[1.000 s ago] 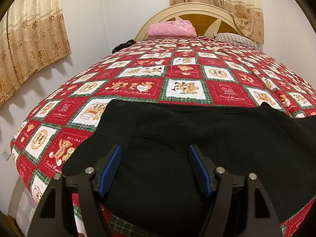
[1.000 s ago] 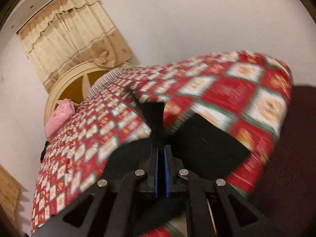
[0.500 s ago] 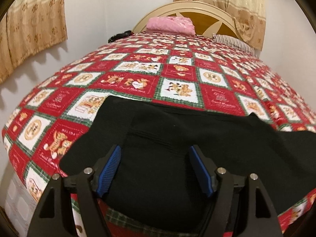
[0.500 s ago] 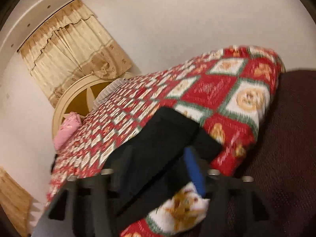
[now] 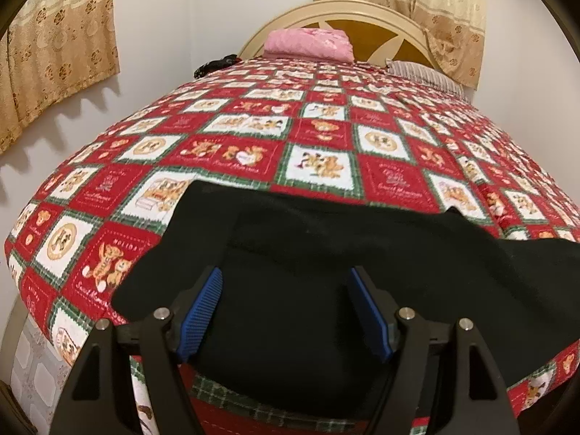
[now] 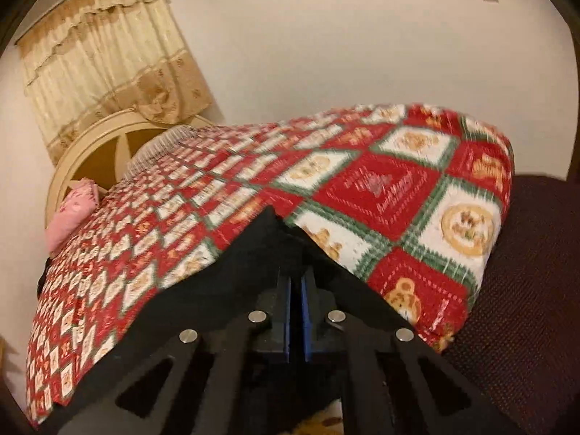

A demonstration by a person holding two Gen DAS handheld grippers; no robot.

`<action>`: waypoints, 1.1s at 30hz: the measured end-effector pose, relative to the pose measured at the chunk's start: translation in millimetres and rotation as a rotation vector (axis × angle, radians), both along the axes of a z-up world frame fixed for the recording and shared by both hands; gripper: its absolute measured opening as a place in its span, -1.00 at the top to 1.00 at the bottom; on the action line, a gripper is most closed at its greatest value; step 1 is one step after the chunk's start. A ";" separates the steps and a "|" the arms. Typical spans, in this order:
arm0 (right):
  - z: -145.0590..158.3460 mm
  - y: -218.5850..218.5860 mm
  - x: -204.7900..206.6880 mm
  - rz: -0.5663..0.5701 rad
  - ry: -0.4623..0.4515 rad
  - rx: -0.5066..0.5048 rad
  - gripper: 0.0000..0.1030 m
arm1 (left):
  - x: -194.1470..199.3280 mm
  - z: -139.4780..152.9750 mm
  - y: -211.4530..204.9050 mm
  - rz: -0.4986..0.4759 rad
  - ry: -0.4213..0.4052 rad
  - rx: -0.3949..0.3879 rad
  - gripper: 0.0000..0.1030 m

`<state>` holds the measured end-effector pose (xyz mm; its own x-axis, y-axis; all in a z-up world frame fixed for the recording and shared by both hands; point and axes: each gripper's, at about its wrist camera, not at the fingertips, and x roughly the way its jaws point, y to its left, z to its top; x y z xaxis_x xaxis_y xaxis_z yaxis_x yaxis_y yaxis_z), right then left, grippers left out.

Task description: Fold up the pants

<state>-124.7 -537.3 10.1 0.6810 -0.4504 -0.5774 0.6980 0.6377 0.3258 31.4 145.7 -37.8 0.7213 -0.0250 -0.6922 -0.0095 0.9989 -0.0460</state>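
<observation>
Black pants (image 5: 326, 261) lie across the near edge of a bed with a red, white and green patchwork quilt (image 5: 319, 137). My left gripper (image 5: 286, 308) is open, its blue pads (image 5: 203, 308) spread just above the pants' near part, holding nothing. In the right wrist view the pants (image 6: 203, 297) stretch to the left, and my right gripper (image 6: 297, 311) is shut on a raised peak of the black cloth, near the quilt's right corner (image 6: 453, 224).
A pink pillow (image 5: 308, 43) and a striped pillow (image 5: 424, 72) lie by the round headboard (image 5: 380, 25). Curtains (image 5: 54, 47) hang on the left wall. A dark brown seat (image 6: 525, 308) stands right of the bed corner.
My right gripper opened half a second ago and has shut again on the pants' edge, lifting it into a peak. My left gripper stayed open over the pants and barely moved.
</observation>
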 end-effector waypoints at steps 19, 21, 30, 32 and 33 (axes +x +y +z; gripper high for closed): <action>11.2 16.0 -61.8 -0.097 -0.065 -0.072 0.18 | -24.6 30.6 -77.0 -0.335 -0.079 0.037 -0.45; 8.5 32.8 -57.9 0.024 -0.105 0.011 0.18 | -31.5 28.6 -97.3 -0.402 -0.083 0.046 -0.45; -40.2 89.7 -11.8 0.155 -0.006 0.110 0.18 | -48.0 19.9 -131.4 -0.509 -0.047 0.051 -0.48; -40.5 95.1 -7.6 0.189 -0.019 0.130 0.18 | -46.2 18.4 -126.7 -0.491 -0.033 0.024 -0.55; -41.6 98.7 -3.8 0.222 -0.025 0.153 0.18 | -45.0 17.4 -124.0 -0.480 -0.024 0.011 -0.57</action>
<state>-128.5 -438.7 -31.5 0.7684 -0.1975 -0.6087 0.5370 0.7164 0.4454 -13.6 21.7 -20.4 0.6462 -0.3519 -0.6772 0.4534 0.8908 -0.0303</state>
